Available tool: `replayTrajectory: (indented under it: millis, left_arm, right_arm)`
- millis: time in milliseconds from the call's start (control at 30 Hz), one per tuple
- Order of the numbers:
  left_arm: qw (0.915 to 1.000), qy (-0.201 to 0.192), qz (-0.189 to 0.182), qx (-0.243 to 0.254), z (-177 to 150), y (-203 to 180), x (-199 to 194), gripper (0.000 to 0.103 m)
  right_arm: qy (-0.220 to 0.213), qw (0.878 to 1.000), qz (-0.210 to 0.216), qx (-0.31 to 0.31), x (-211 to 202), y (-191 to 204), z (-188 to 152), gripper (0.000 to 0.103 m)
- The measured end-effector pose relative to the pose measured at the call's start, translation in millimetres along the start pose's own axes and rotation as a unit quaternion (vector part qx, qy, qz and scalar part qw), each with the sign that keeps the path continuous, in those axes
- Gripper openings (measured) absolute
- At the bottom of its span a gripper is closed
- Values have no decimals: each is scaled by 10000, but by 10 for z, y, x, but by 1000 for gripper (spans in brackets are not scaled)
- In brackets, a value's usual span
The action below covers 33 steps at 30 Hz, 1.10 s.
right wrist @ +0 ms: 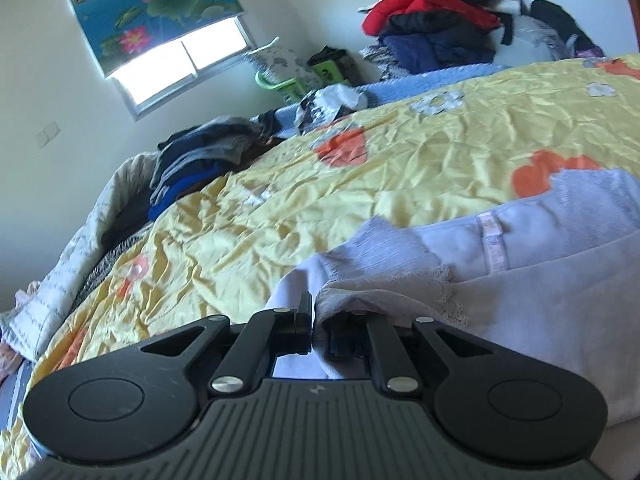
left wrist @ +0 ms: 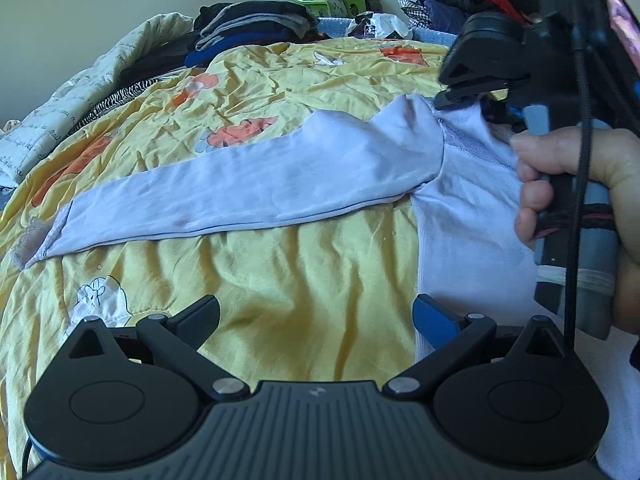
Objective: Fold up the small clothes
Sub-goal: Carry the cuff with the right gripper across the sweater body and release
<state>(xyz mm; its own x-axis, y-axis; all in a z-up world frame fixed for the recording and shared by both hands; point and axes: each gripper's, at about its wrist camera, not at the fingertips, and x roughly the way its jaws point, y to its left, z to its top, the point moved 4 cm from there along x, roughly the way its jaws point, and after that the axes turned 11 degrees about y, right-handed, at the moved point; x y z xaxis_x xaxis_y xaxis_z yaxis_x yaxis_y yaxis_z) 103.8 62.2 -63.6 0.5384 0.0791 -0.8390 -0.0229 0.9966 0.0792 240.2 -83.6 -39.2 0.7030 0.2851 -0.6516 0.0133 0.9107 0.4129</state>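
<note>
A pale lilac long-sleeved top lies on the yellow quilt, one sleeve stretched out to the left and its body at the right. My left gripper is open and empty, low over the quilt, its blue fingertip at the edge of the top's body. My right gripper is shut on the top near its lace-trimmed neckline. In the left wrist view the right gripper pinches the shoulder, held by a hand.
Folded dark clothes are stacked at the far left of the bed. A pile with a red jacket sits at the far right. A crumpled plastic bag and a blue blanket lie at the bed's far edge.
</note>
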Motion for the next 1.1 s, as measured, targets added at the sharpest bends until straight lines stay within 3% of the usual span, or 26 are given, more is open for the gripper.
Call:
replayTrajectory:
  millis: [67,367,433,467,533,600,667,767,900,1000,1100]
  left_arm:
    - [10000,13,4,-16,-5,17,1,103]
    - [9998,106,58,-173,-37,125,10,103]
    - [9998,113,65,-173,-44,142,0,103]
    - [9998,108,74,-165,-46,149,-9,103]
    - [9998,88,113,-165,-46,164,-27,103]
    - [9997,75,120,-215,-38,185,-36,103]
    - [9996,91,78,-270,-31,195,-37,103]
    - [9996,93,58,-269,-38,189,-41,103]
    - [9996,96,111,-243,-48,201,-55,103]
    - [9994,53,162,-308,-54,277,-91,103]
    - [9987,83,180,-460,-45,378,-74,103]
  right_arm:
    - [108,9999,30,-53,54,30,-18,19]
    - [483,9984,116,-275,225,275,-103,43]
    - [630,9966,470,-266,221,322,-108,46]
    - [703,9936,863,-172,199,323,-90,46]
    - [661,9817,1773,208,99,253,-19,52]
    - [467,9693,2280,794,-12,69,76,56]
    - [313,9706,2114,1108,-68,-94,153,54]
    - [463,9829,1537,901,-61,-179,134,54]
    - [1001,9723,1972,753,91,-53,-72,56]
    - [1096,9820,1410,608,162,33,-169,56]
    - [961,9750,1972,349,57,221,-231,58]
